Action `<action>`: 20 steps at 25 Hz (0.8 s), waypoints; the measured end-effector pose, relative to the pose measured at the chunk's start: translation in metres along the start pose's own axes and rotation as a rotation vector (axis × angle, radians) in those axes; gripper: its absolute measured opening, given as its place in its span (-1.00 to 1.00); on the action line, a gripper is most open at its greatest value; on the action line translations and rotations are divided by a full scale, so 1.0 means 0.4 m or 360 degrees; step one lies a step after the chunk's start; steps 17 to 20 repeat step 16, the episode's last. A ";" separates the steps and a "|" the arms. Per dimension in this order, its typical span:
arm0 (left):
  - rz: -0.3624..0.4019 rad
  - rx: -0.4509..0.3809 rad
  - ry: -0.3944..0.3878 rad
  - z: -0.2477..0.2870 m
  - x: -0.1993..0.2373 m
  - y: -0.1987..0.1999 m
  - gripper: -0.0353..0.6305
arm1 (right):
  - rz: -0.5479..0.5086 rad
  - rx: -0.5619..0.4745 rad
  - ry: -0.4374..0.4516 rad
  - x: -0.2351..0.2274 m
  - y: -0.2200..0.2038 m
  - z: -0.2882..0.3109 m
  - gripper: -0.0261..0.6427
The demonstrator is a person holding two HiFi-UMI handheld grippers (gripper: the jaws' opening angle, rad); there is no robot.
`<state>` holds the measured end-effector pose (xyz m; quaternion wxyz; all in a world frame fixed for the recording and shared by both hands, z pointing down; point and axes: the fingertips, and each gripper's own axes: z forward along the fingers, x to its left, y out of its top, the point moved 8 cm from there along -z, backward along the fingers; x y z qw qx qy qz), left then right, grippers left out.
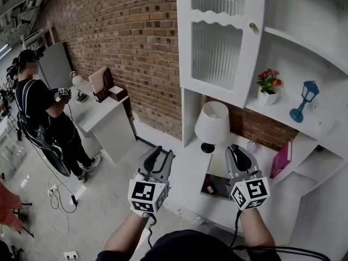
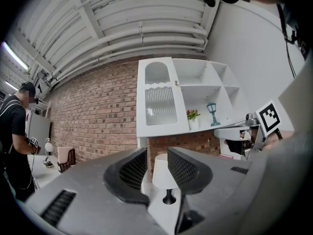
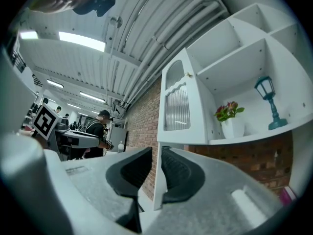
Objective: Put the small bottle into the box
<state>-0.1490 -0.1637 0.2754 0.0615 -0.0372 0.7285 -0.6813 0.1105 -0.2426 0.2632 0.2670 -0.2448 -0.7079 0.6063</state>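
Two pairs of jaws, both released. The L gripper (image 2: pixel 157 168) has a clear gap w/ nothing in it (only the white lamp (image 2: pixel 164 173) shows through, far behind). The R gripper (image 3: pixel 156 166) has a slimmer gap, also w/ nothing gripped; a cabinet edge shows through it. In the head view both are held up side by side, level, jaws pointing fwd at the white shelf unit (image 1: pixel 220 42), marker cubes facing the camera, bare forearms below.

Hands are mostly hidden behind the cubes. The box (image 1: pixel 216 185) sits on the white desk (image 1: pixel 187 170), just R of the lamp base; its R part is covered by the R gripper. Its inside is dark, and the contents are hard to make out.

The small bottle (image 1: pixel 251 145) stands on the desk at the brick back wall, beyond the box, apart from it and from both grippers. It's small, pale, maybe translucent; no more detail can be made out. A pink book (image 1: pixel 281 159) leans to its R.
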 end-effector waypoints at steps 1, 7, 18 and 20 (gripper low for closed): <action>-0.0004 0.0001 -0.0001 0.001 -0.002 -0.002 -0.51 | 0.0005 0.0005 -0.0002 -0.003 -0.004 -0.001 -0.74; 0.0014 0.0003 0.0015 0.002 -0.002 -0.001 -0.51 | 0.0023 0.0008 -0.0001 -0.013 -0.009 -0.002 -0.75; -0.0004 0.0063 0.0011 0.014 -0.032 -0.004 -0.51 | 0.0044 -0.0005 0.0008 -0.042 -0.020 -0.003 -0.75; -0.0004 0.0063 0.0011 0.014 -0.032 -0.004 -0.51 | 0.0044 -0.0005 0.0008 -0.042 -0.020 -0.003 -0.75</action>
